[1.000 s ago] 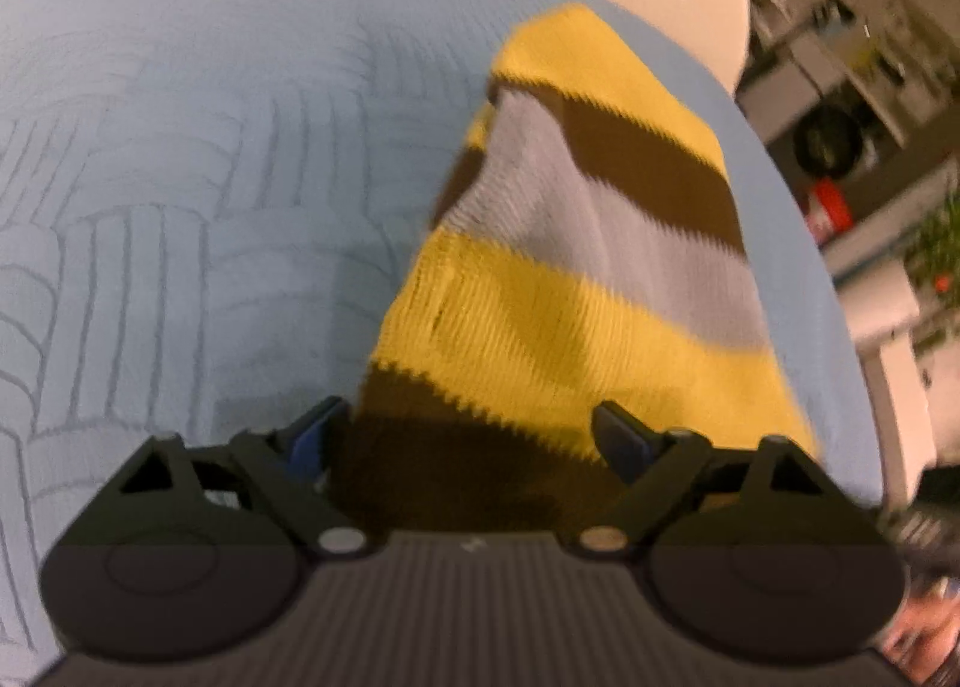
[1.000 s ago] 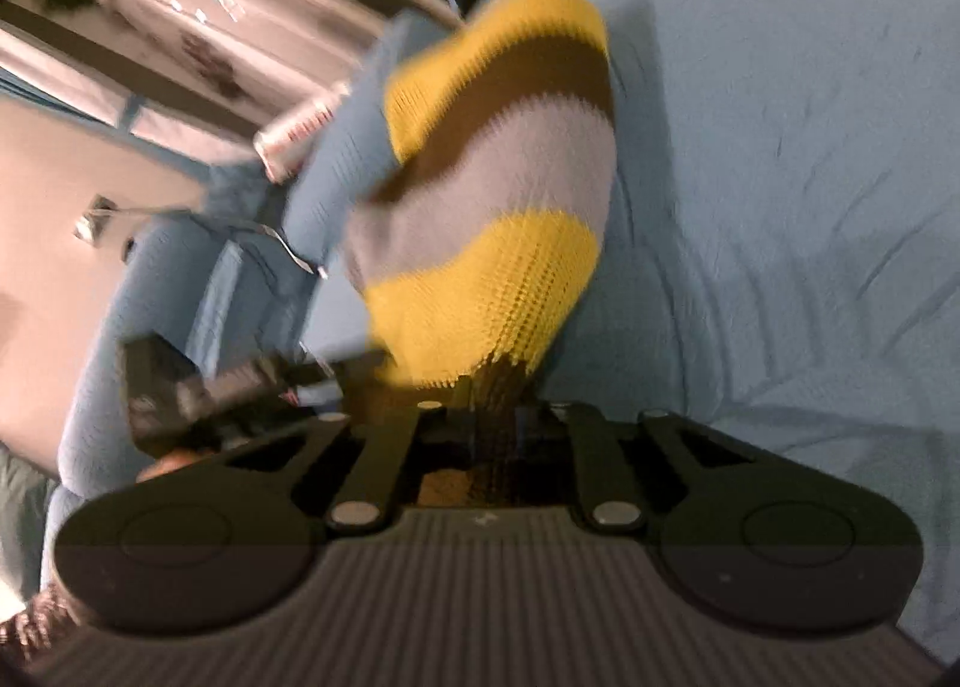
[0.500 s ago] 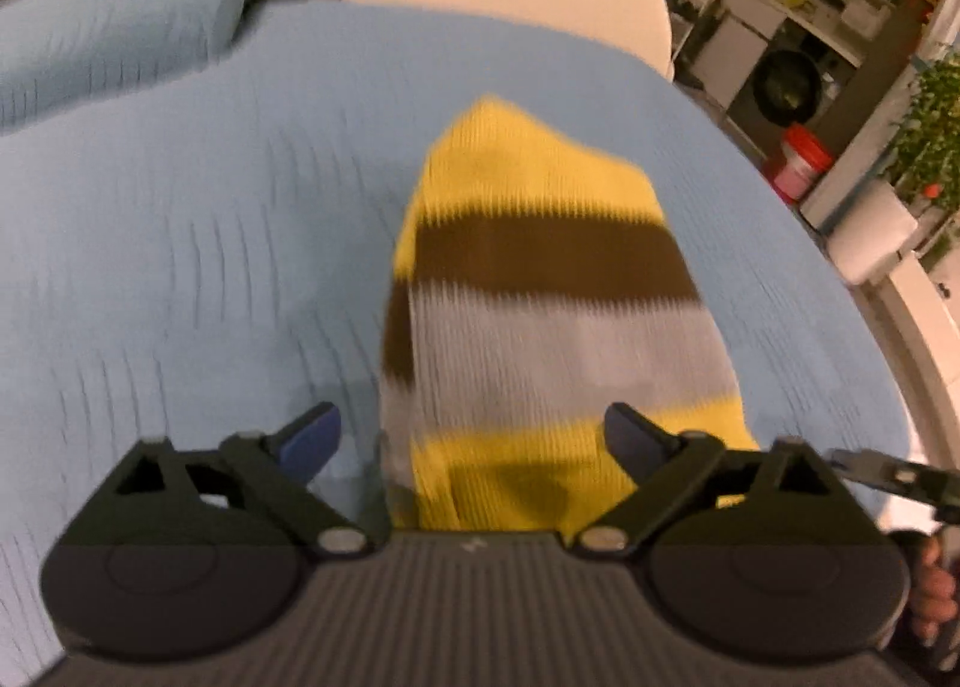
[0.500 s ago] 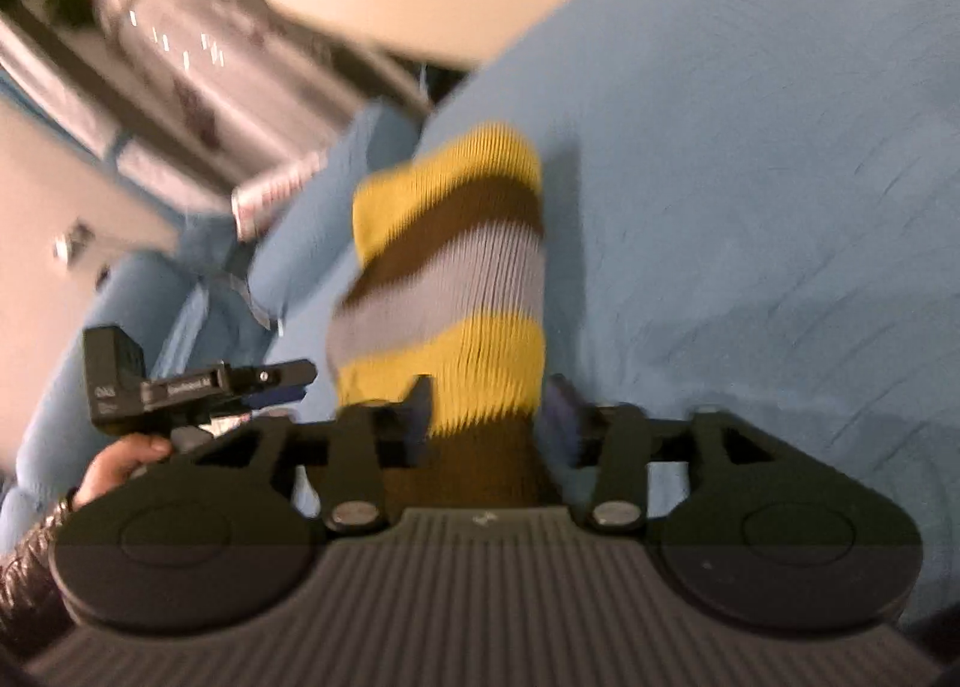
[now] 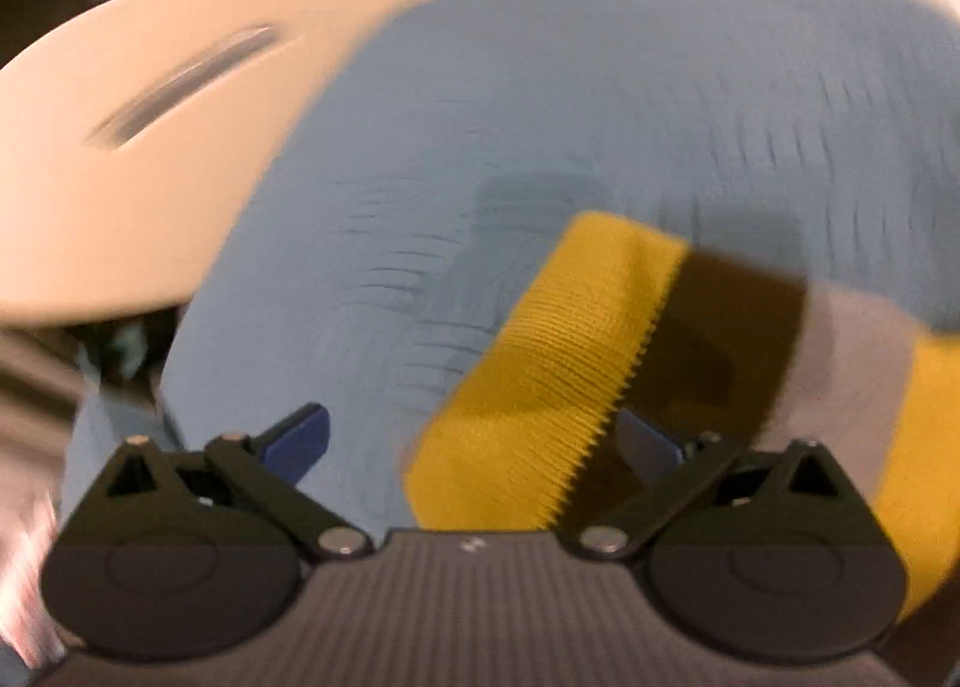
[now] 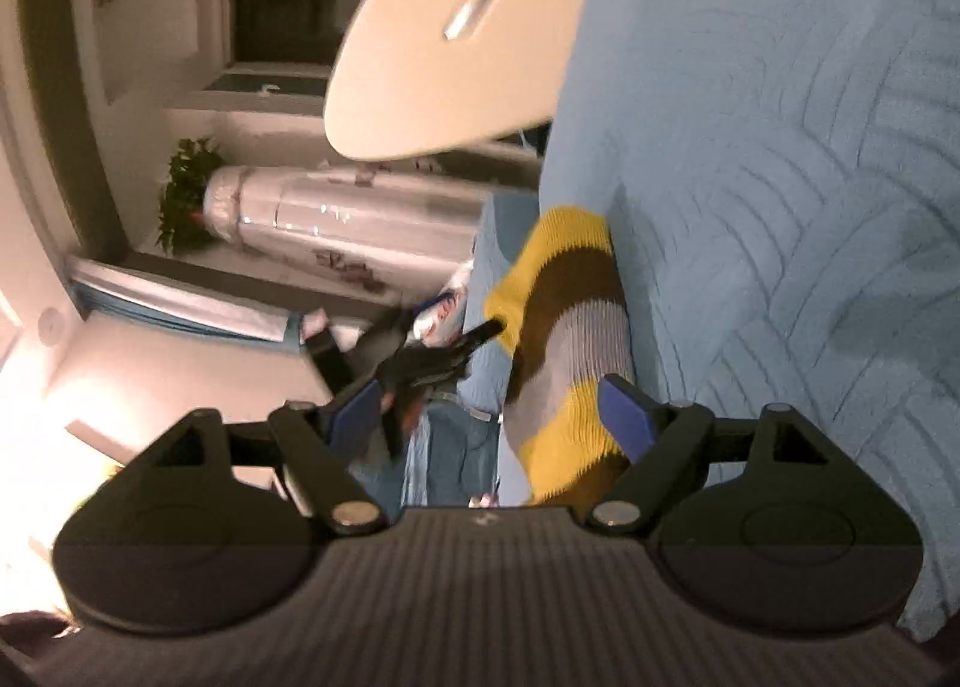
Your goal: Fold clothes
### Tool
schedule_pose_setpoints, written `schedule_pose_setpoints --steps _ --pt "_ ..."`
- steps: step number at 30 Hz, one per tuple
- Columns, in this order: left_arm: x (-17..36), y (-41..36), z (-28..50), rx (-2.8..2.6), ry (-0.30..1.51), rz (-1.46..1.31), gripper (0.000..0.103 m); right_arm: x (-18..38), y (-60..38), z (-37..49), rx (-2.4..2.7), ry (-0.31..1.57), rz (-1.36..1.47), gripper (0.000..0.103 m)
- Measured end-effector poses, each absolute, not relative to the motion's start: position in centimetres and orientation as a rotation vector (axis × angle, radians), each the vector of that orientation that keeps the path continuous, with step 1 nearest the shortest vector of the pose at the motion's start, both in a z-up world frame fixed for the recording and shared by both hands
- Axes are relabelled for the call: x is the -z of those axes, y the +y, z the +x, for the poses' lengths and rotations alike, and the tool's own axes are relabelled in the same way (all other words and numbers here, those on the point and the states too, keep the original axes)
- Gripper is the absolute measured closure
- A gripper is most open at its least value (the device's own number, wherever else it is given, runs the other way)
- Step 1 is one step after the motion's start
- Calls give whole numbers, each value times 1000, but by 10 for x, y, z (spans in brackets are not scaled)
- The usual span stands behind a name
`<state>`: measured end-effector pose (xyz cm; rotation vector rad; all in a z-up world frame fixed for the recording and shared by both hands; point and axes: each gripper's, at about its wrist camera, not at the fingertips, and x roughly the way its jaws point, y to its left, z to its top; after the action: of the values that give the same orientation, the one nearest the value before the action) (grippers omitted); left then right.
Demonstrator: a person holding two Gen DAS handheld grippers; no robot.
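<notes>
Knitwear striped in yellow, brown and grey, our folded garment (image 5: pixel 600 363), lies on the blue quilted bed cover (image 5: pixel 600 87), and we have just let go of it. A second ago our right claw (image 6: pixel 489 414) was pinched shut on the brown end; now its jaws are opening, blue pads (image 6: pixel 624 414) standing apart with the cloth only beside the right-hand pad, not pressed. Our left claw (image 5: pixel 474 441) was already wide and its jaws are opening to their fullest; the yellow band lies between and beyond them without either pad gripping it. That view has also swung round: the knit ran straight away from us before and now crosses the picture at a slant, with the cream oval board (image 5: pixel 150 147) filling the upper left. The picture is smeared, so fine detail of the fabric edge is lost.

We judge this to mean the fold on this piece is finished and the item is set down as a narrow stack near the bed's edge; what remains is to fetch the next garment or tidy this one.

As for containers, we see none holding clothes. In the right wrist view a silvery wrapped cylinder (image 6: pixel 348 219) stands off the bed by a potted plant (image 6: pixel 186 189); its contents cannot be made out.
</notes>
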<state>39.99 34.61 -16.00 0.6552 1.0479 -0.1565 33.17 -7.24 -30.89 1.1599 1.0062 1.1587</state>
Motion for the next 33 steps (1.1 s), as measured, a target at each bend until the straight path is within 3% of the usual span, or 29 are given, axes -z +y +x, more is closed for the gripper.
schedule_pose_setpoints --steps 8,15,16,18,19,20,21,26,33 --pt "218 411 458 355 1330 1 0 314 -58 349 -1245 1049 1268 20" --pt "216 405 444 411 1337 127 0 317 -55 355 -1279 1073 1305 20" --pt "213 400 441 418 1322 161 8 316 -54 355 -1276 1075 1298 20" --pt "203 393 430 435 1268 211 32 315 -56 355 -1265 1065 1292 20" --pt "198 390 422 432 1233 244 40 318 -61 355 -1263 1062 1291 20" --pt "191 384 408 423 1179 304 56 318 -63 354 -1259 1056 1290 20" --pt "188 379 396 411 1132 362 62 319 -66 353 -1254 1053 1287 20" --pt "197 317 273 345 702 1021 68 317 -68 352 -1221 1041 1247 20" --pt "199 304 156 321 408 1203 67 281 -51 330 -1187 993 897 20"
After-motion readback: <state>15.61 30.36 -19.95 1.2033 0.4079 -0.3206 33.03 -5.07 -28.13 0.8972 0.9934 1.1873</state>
